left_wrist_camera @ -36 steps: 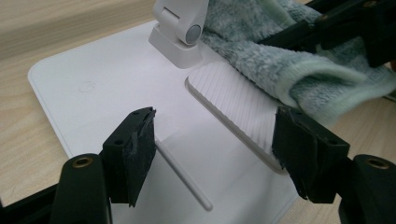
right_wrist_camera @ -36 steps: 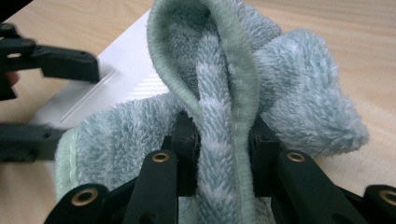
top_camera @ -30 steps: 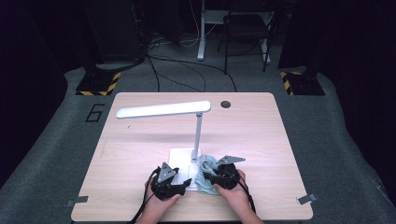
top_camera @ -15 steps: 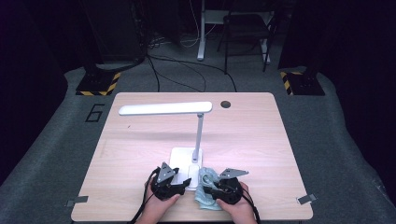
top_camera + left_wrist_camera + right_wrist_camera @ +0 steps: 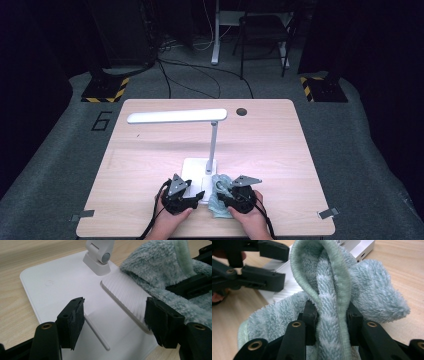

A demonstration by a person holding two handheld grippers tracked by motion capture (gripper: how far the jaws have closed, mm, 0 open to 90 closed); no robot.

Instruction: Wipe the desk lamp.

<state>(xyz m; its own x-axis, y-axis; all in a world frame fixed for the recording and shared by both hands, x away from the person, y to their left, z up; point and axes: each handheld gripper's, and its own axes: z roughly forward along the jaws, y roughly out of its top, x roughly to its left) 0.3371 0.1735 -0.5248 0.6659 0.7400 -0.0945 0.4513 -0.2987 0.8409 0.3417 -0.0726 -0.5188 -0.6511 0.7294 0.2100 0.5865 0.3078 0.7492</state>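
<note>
So the right gripper [image 5: 330,315] is pinching a fluffy pale-green microfibre cloth [image 5: 362,290], a hemmed fold bunched up between its jaws and standing up past the tips. The left gripper [image 5: 115,317] is spread wide over the white desk lamp base [image 5: 57,287], just beside the cloth. A painted "6" [image 5: 102,120] marks the floor.
</note>
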